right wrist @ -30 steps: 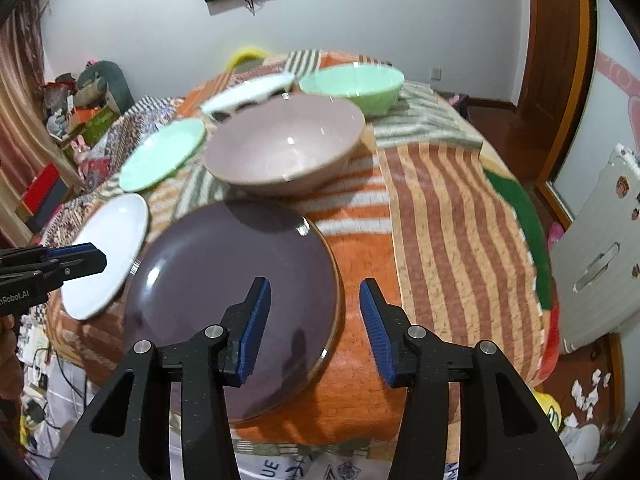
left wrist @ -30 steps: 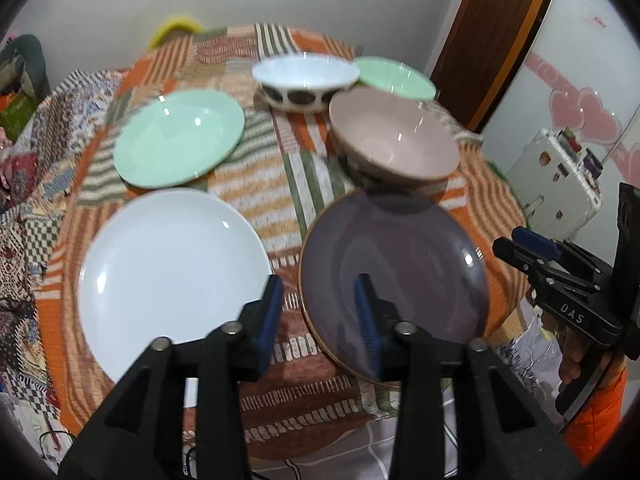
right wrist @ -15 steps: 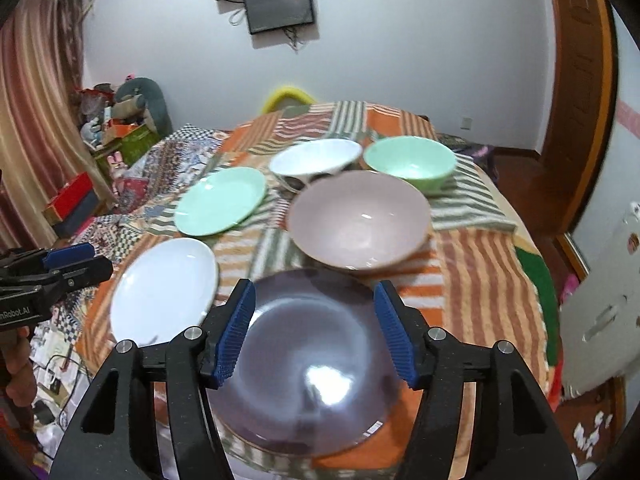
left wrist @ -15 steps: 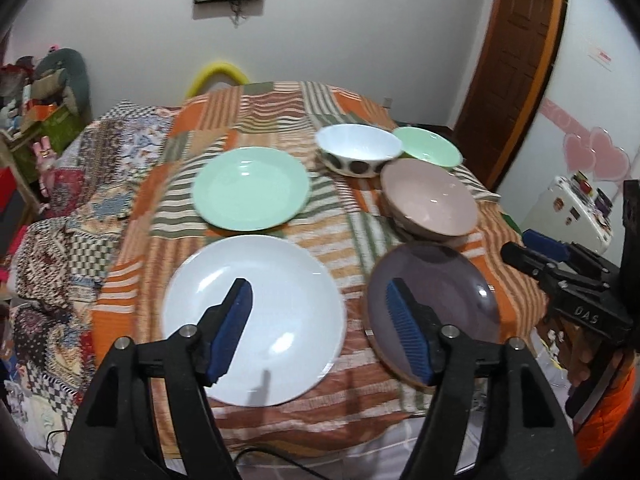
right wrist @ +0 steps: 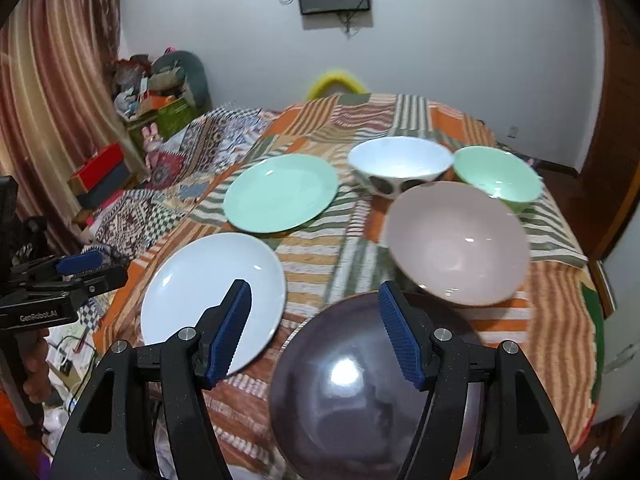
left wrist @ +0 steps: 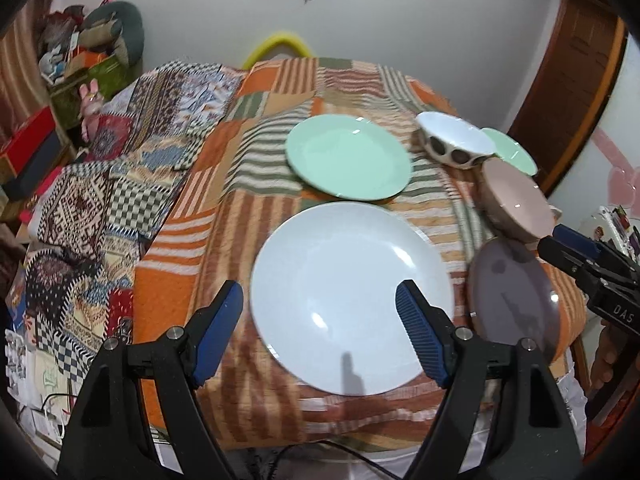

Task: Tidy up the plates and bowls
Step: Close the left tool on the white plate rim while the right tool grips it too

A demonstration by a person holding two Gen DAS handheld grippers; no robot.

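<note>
Striped quilt (right wrist: 560, 292) carries, front row: glossy white plate (left wrist: 348, 296) left, dark purple plate (right wrist: 360, 392) right; behind them a mint plate (right wrist: 280, 192), pink bowl (right wrist: 460, 240), white spotted bowl (right wrist: 400, 164) and mint bowl (right wrist: 496, 176). Left gripper (left wrist: 320, 332) hovers over the white plate, jaws opening, nothing between. Right gripper (right wrist: 316, 332) hovers over the purple plate, jaws opening, empty.

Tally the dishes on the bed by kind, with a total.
Plates: 3 (green plate, white plate, dark purple plate)
Bowls: 3 (white spotted bowl, green bowl, pink bowl)
Total: 6
</note>
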